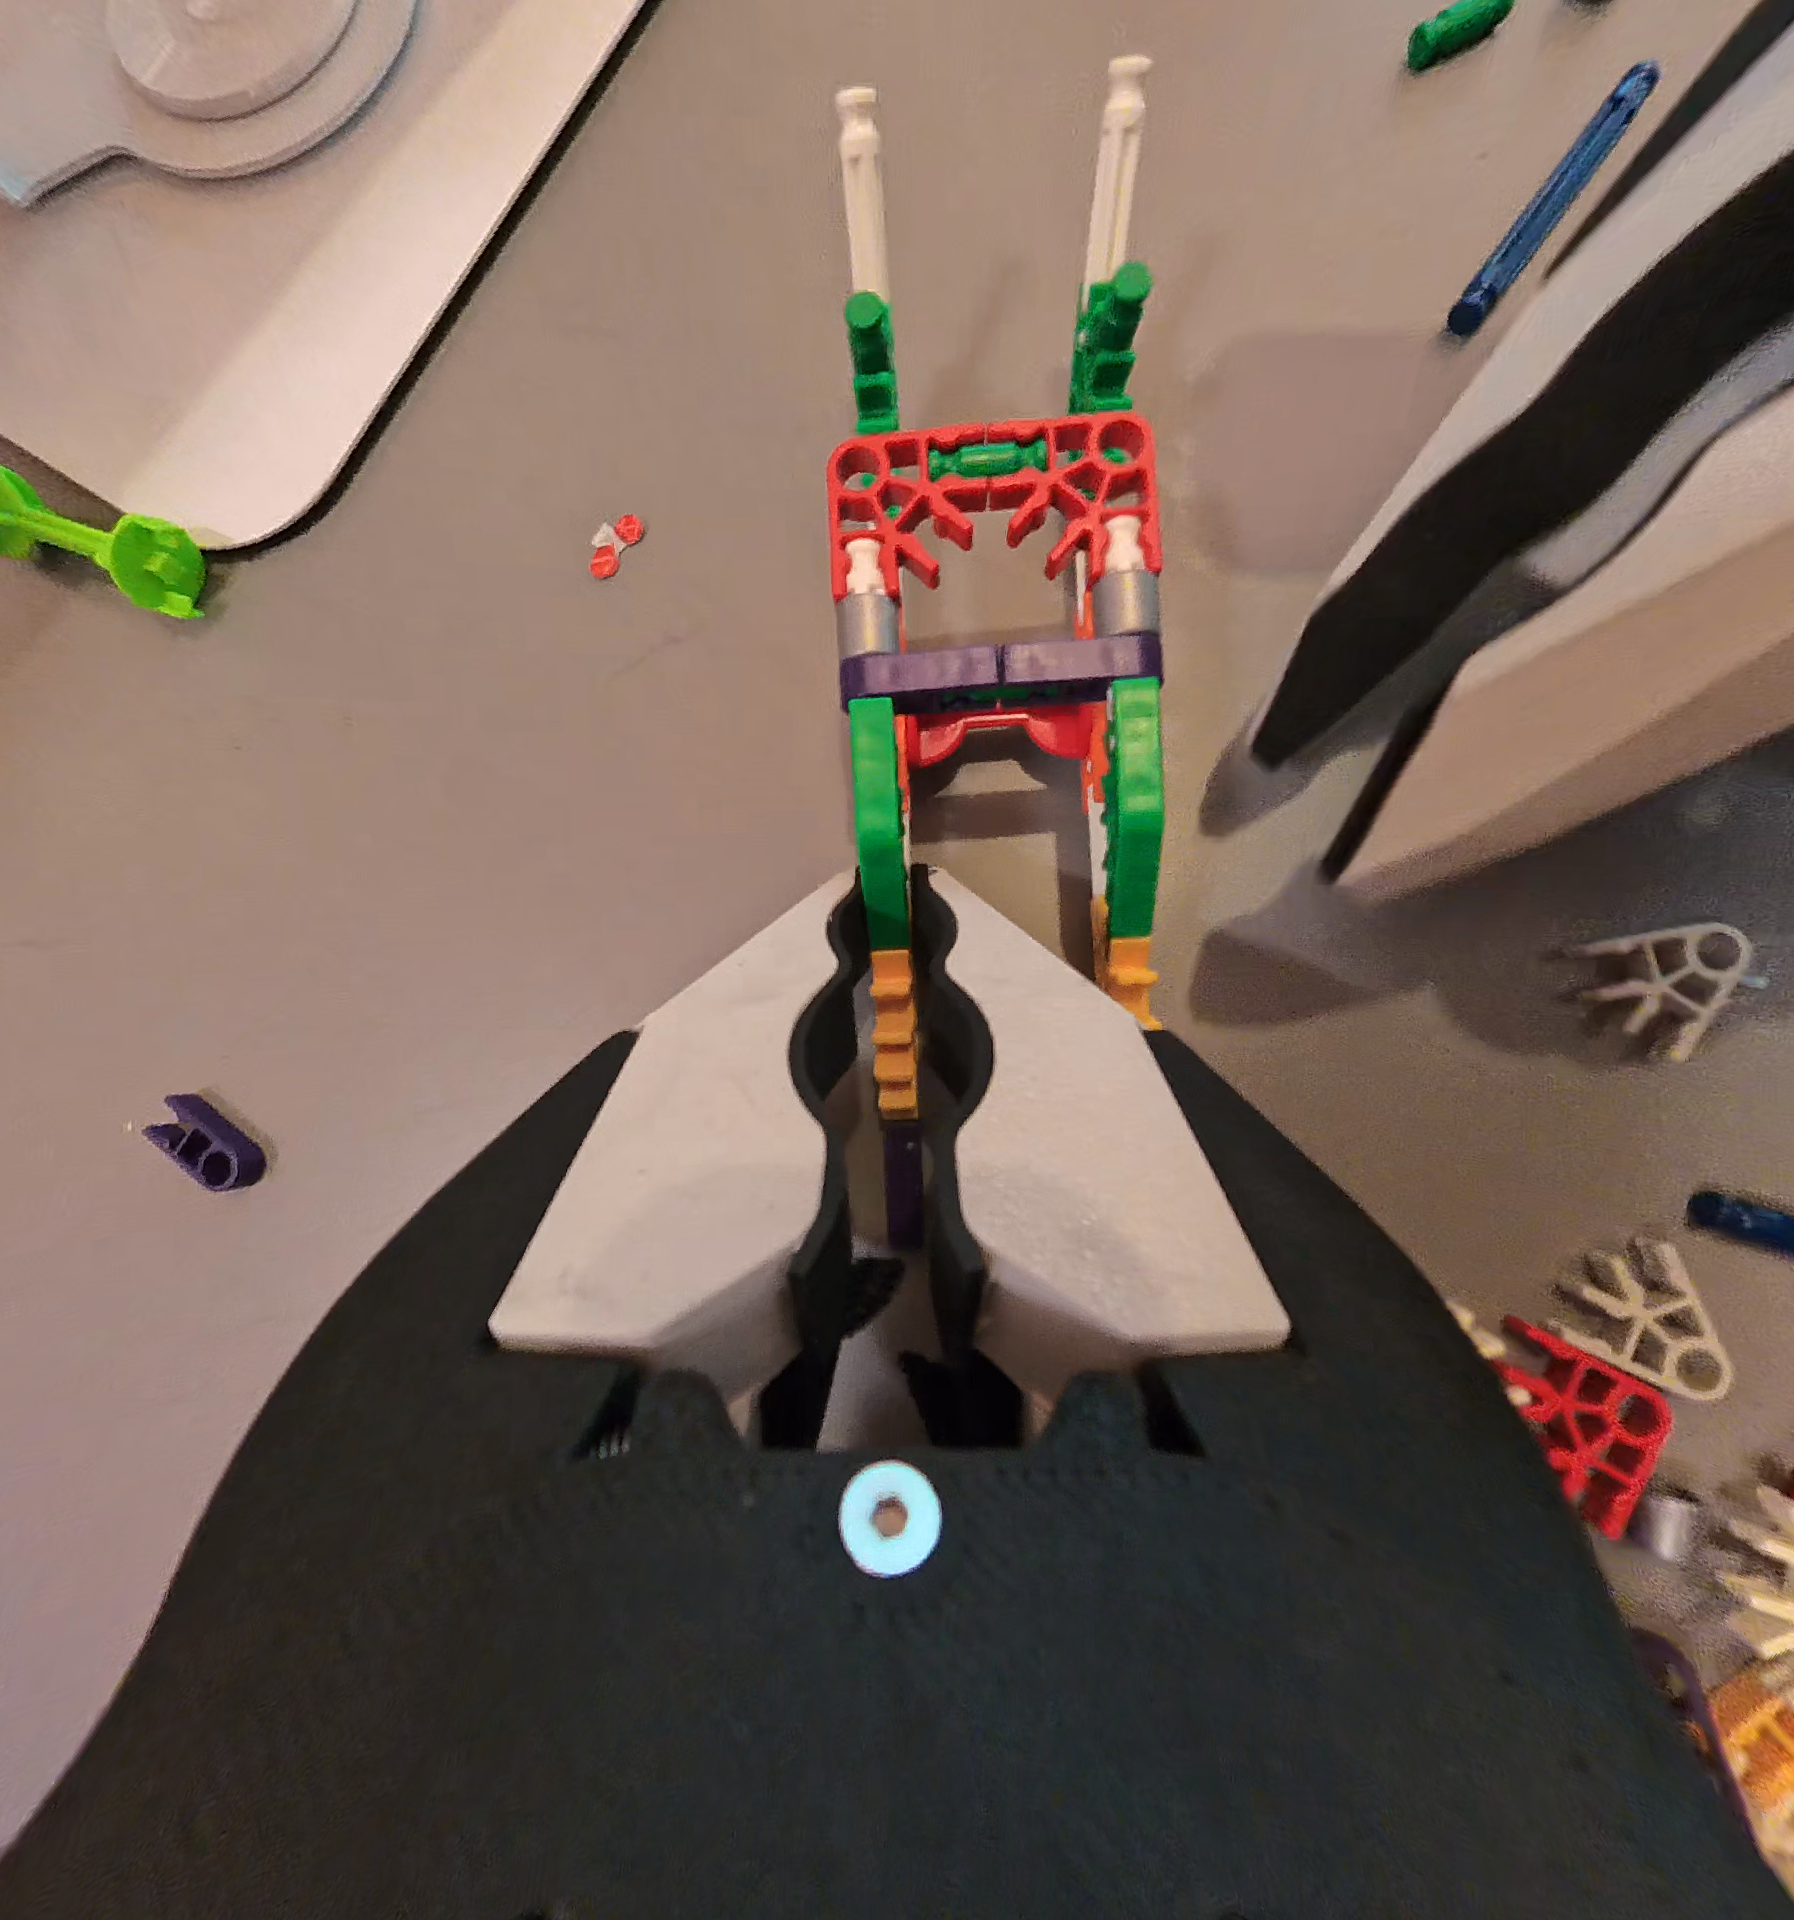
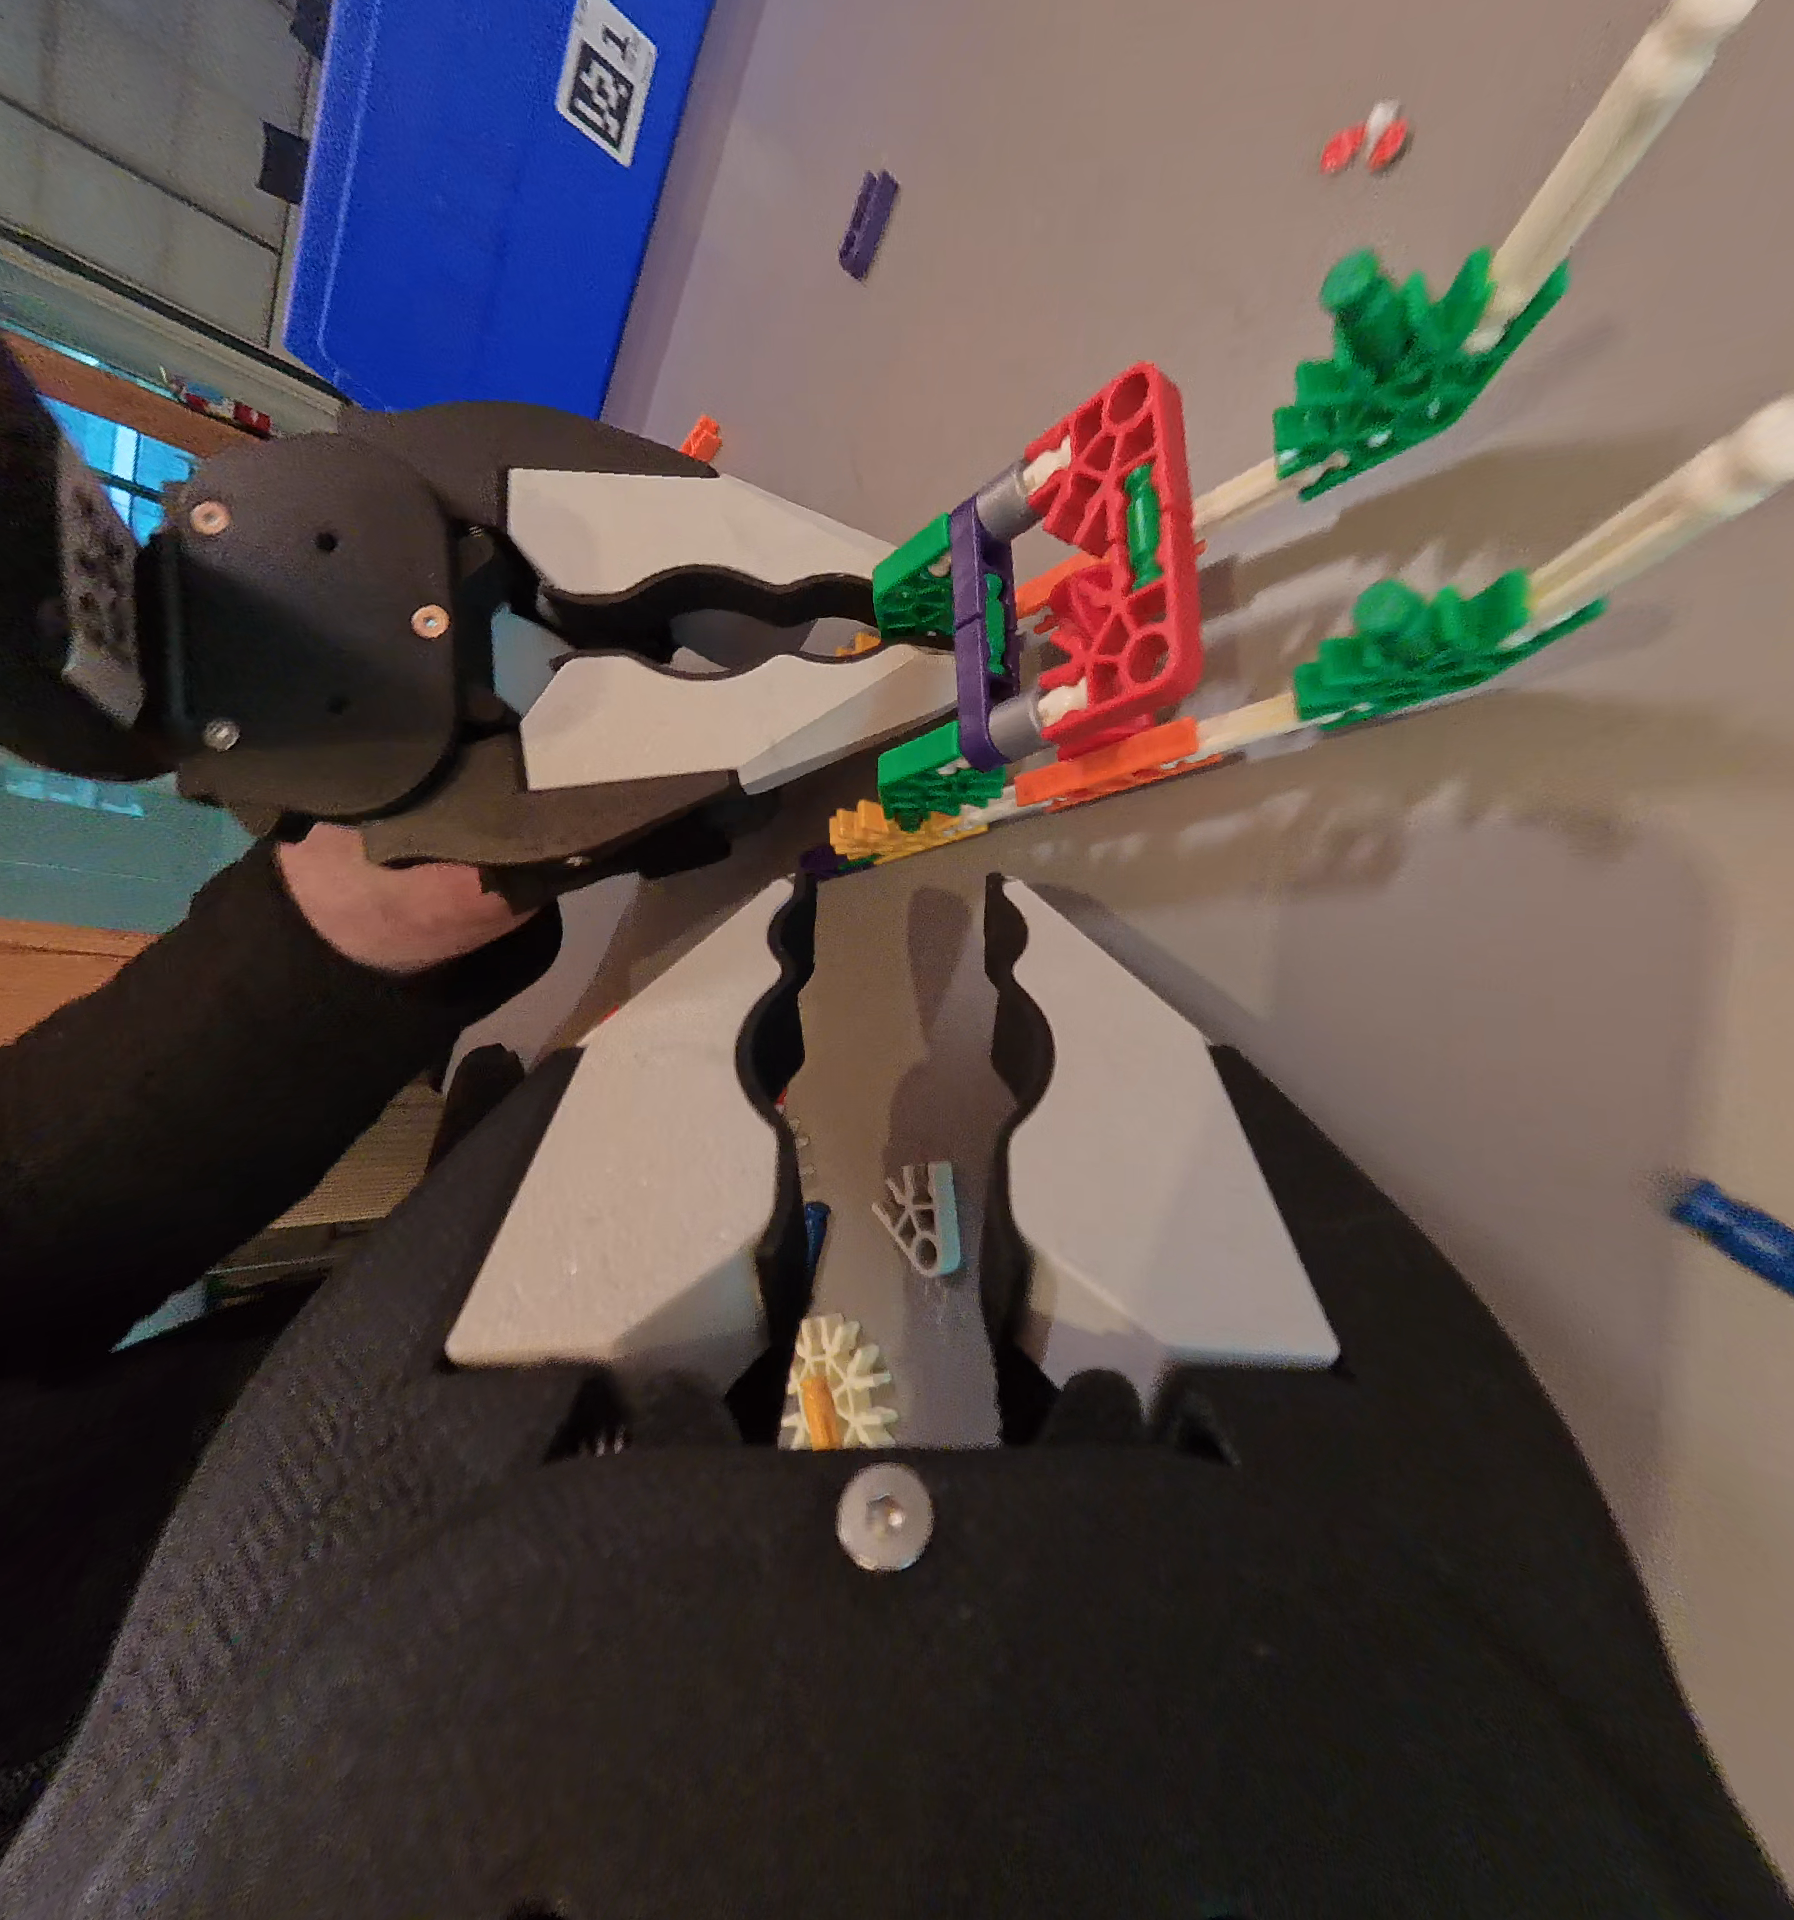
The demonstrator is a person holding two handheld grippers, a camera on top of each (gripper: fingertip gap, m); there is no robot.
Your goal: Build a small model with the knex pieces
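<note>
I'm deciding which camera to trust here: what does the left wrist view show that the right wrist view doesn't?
Only the left wrist view: a lime green piece and the left tool shut on the toy model's side.

Only the right wrist view: a blue bin, a person's hand, the open right tool.

Both: the model, a loose purple connector.

A toy frame (image 1: 992, 582) of red, green, purple and orange pieces with two white rods, clamped at its near green-and-orange edge in the left gripper's (image 1: 898, 935) jaws.

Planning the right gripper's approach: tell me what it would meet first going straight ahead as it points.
Likely the yellow connector at the near end of the toy assembly, just beyond the open right gripper; depth is unclear.
</note>
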